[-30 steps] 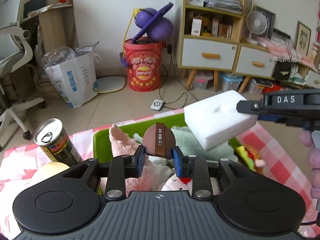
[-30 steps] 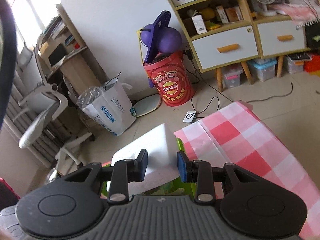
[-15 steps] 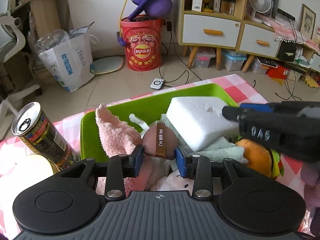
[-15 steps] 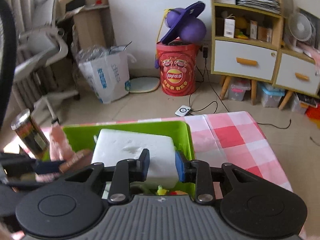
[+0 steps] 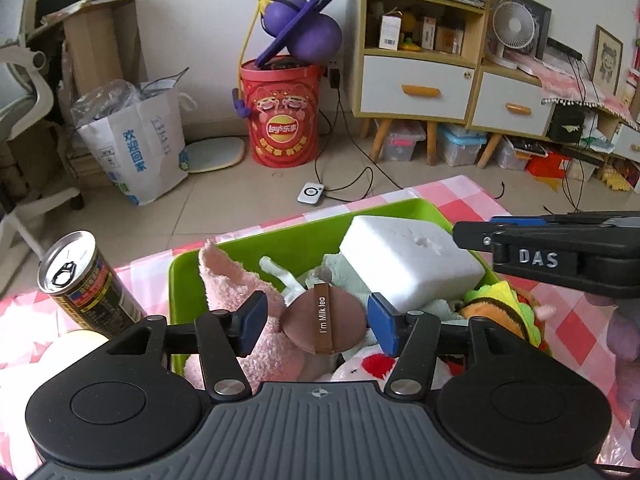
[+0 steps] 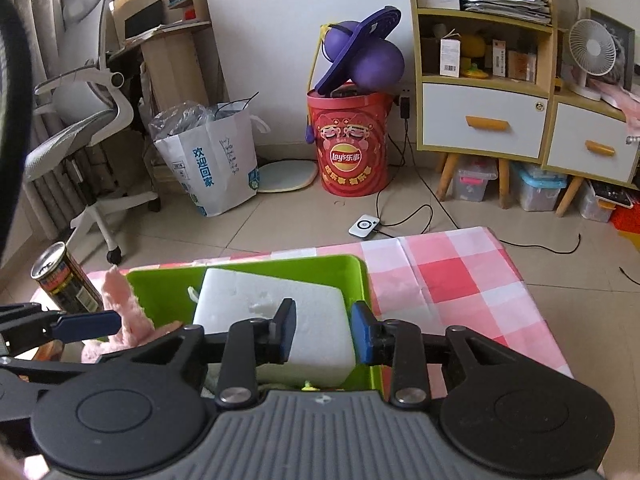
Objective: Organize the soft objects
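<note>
1. Left wrist view: the left gripper (image 5: 316, 322) hangs over the green bin (image 5: 280, 246); its jaws have just been opening and now stand spread, with the brown "I'm Milk tea" puff (image 5: 323, 322) between the pads but gaps visible on both sides.
2. The puff rests on the pink towel (image 5: 236, 292) and plush toys (image 5: 500, 312) filling the bin, its label band running away from the camera.
3. Right wrist view: the right gripper (image 6: 323, 332) straddles the near end of the white foam block (image 6: 272, 312); its jaws have just opened a little, and whether the pads touch the foam cannot be told.
4. The block's long axis runs across the bin, lying on the toys.
5. A drink can (image 5: 86, 280) stands on the checked bench (image 6: 448, 280), left of the bin.
</note>
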`<action>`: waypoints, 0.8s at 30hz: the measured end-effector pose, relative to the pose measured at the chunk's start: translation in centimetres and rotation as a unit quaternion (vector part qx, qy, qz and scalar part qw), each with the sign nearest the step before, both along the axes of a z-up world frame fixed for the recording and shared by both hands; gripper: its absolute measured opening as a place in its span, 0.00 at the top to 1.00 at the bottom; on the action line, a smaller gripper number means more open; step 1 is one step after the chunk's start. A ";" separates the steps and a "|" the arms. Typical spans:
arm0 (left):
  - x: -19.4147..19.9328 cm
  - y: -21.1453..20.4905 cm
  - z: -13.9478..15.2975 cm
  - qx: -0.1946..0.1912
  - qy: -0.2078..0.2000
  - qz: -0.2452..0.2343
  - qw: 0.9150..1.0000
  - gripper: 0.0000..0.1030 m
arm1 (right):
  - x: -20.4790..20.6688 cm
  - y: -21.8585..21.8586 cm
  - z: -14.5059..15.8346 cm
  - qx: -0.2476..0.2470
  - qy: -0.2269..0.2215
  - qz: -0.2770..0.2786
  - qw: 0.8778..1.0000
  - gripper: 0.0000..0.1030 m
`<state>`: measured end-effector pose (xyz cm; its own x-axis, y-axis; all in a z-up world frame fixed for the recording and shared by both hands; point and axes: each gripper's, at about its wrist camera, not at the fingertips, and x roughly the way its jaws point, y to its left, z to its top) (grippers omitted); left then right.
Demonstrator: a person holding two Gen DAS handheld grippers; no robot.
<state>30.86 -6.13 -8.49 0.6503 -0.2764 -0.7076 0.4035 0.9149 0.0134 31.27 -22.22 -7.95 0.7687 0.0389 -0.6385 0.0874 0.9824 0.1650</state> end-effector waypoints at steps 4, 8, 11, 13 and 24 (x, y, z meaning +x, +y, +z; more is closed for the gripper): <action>-0.4 0.5 0.7 -0.007 -0.004 0.008 1.000 0.35 | -0.6 -0.5 1.0 0.005 0.000 -0.005 1.000 0.73; -1.6 1.4 2.4 -0.011 -0.014 0.018 1.000 0.28 | -2.1 -1.3 2.4 0.011 -0.005 -0.009 1.000 0.56; -3.0 2.4 4.0 -0.022 -0.024 0.033 0.999 0.20 | -3.7 -2.0 3.6 0.010 -0.005 -0.014 1.000 0.52; -3.9 3.3 5.0 -0.030 -0.026 0.042 0.998 0.18 | -5.1 -2.5 4.5 0.010 -0.005 -0.018 1.000 0.49; -11.0 7.6 7.2 -0.056 -0.028 0.094 0.994 0.05 | -13.5 -4.6 6.9 0.023 -0.008 -0.045 0.999 0.37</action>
